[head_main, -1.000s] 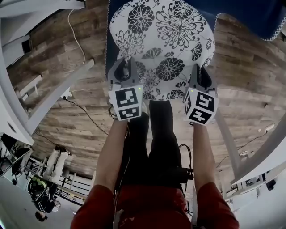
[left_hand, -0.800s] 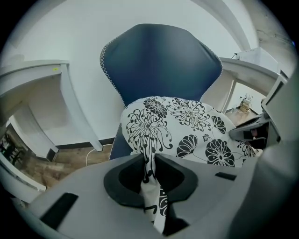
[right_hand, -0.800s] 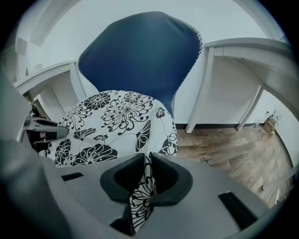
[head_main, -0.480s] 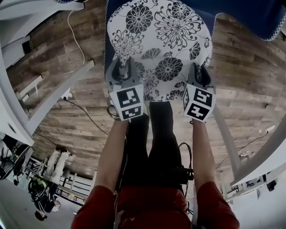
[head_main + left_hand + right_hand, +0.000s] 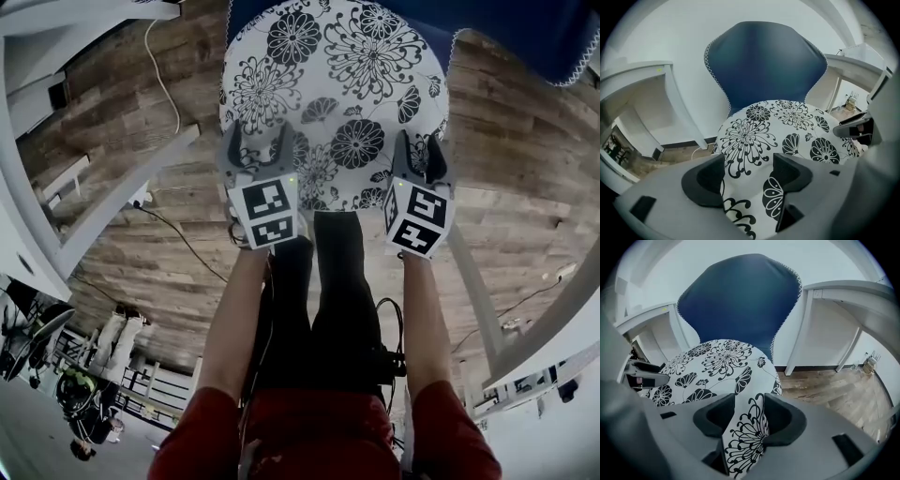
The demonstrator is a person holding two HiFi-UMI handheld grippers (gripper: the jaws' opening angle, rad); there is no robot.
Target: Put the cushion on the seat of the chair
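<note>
Legs: person's legs [image 5: 323, 281] nearest, standing on wood floor [image 5: 122, 122], just in front of the chair.
L tool: left tool [image 5: 749, 171] has jaws wide apart. Cushion's front edge lies flat in the gap, not pinched.
R tool: right tool [image 5: 750, 416] has jaws part-way apart. A raised fold of the cushion's edge stands between them and brushes both pads; grip looks slack.
Cushion: floral black/white cushion [image 5: 337, 84] lies spread on the seat, front edge at both tools, rear edge against the backrest.
Chair: blue backrest [image 5: 764, 61] upright behind; seat nearly all hidden under cushion.
Tables: white table [image 5: 843, 291] off to each side, well apart from the chair.
Progress: cushion lies where the task wants it. Left, by my read: free R fold so the edge drops flat, then pull both tools clear.
Head view only: cushion's full round outline over the seat, and both tools at once.
Gripper views only: jaw gaps, the R fold, backrest's full height.
</note>
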